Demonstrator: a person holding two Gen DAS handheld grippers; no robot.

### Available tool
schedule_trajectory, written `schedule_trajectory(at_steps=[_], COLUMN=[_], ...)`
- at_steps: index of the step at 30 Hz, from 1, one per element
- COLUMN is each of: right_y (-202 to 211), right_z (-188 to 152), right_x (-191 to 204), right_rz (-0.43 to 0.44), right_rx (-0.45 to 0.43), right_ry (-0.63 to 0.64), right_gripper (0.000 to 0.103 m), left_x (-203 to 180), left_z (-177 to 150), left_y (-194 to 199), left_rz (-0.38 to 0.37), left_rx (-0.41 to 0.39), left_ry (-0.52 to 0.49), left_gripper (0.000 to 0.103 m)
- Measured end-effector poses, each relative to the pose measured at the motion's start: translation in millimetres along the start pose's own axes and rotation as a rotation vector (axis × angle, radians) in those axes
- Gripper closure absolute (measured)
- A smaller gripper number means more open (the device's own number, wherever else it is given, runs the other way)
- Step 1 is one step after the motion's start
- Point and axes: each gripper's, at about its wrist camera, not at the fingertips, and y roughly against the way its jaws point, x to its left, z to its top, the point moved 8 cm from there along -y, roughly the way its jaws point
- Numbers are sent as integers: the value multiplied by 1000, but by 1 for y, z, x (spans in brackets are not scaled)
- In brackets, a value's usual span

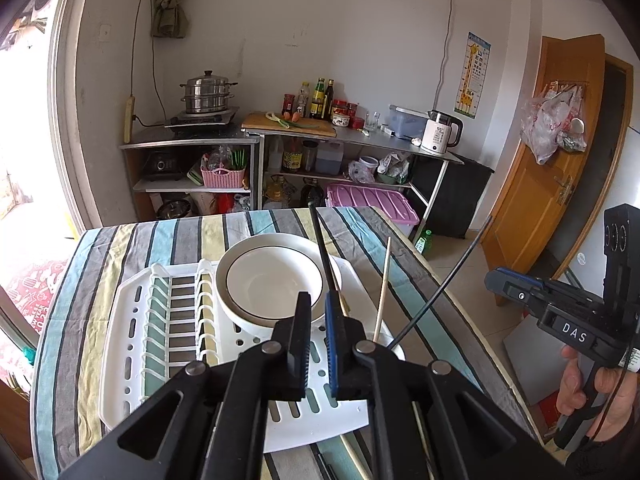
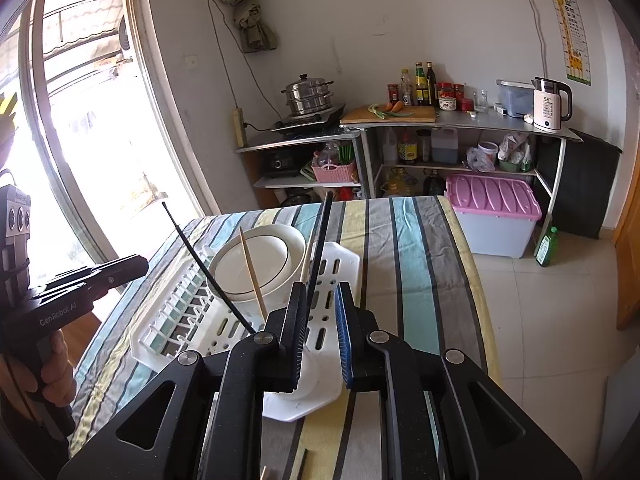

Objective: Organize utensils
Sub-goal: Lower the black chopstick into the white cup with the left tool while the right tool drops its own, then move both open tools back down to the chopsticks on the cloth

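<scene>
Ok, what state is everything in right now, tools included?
Left tool: slightly open, gripping nothing.
Right tool: open, gripping nothing.
Black chopstick: leaning upright, lower end hidden.
Wooden chopstick: leaning upright at the rack's corner.
Bowls: stacked, upright, empty.
Rack: plate slots empty.
Steamer pot: lid on.
Kettle: lid shut.
Storage box: lid on.
</scene>
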Motion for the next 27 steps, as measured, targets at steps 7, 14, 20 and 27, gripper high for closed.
schedule_trajectory(at_steps=[7, 14, 20, 27], right_y=[16, 13, -5, -36], right_z=[-43, -91, -129, -167], right_x=[28, 57, 71, 82], right_rz=[20, 49, 72, 68], right_rx=[16, 69, 140, 234], right_ry=[57, 102, 101, 119], right_gripper=[88, 88, 88, 88], left_x=[-1, 6, 15, 29], left_z=[-38, -77, -107, -132], left_y=[32, 53, 62, 63], left_rz=[32, 39, 53, 69], left_rx=[-38, -36, -20, 7], left_ry=[-38, -22, -1, 13], left_gripper=[89, 89, 89, 89])
